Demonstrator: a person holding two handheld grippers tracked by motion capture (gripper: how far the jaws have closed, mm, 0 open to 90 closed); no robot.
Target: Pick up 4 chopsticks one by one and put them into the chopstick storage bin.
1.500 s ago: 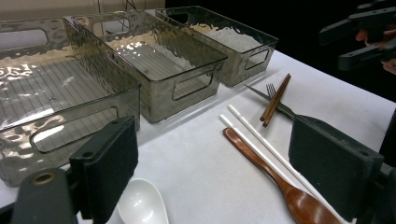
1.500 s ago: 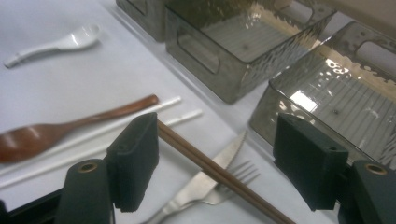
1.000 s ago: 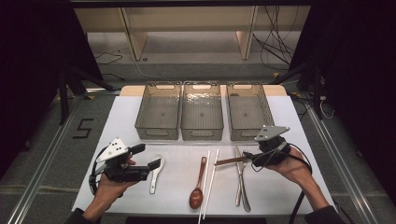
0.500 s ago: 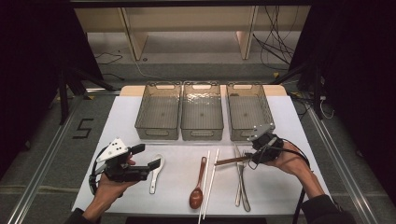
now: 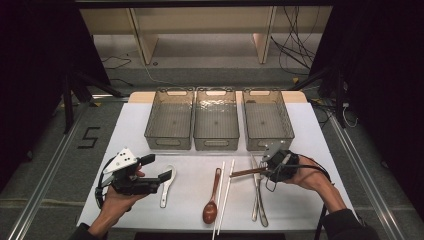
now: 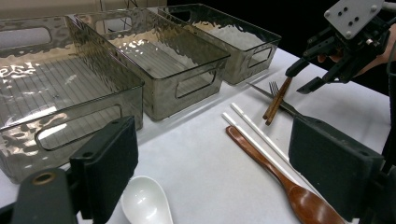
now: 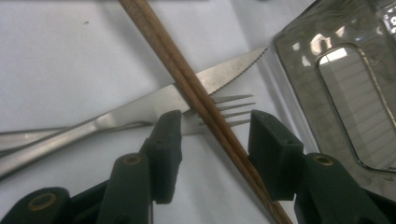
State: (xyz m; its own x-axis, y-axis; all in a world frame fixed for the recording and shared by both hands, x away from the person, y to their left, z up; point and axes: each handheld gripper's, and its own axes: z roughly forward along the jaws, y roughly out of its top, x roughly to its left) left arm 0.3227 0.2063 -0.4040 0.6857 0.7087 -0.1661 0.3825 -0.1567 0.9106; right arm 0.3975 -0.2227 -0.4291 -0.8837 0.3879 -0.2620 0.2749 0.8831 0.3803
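Right gripper [image 7: 210,140] jaws spread, straddling brown chopsticks [image 7: 196,98] but not clamping. The chopsticks lie across knife [image 7: 140,109] and fork [image 7: 231,112], long axis crosswise on table, tips toward white chopsticks [image 5: 223,192]. Left gripper [image 5: 159,172] released, above white spoon [image 5: 166,186]. Bins [image 5: 216,120] behind.

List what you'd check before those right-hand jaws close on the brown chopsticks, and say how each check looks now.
1. Brown chopsticks lie between the right gripper jaws: ok.
2. Jaws open wide enough: ok.
3. Knife and fork underneath stay out of the grip: cannot tell, they lie right beneath.
4. Right bin empty: ok.
5. Left gripper away, near the white spoon: ok.
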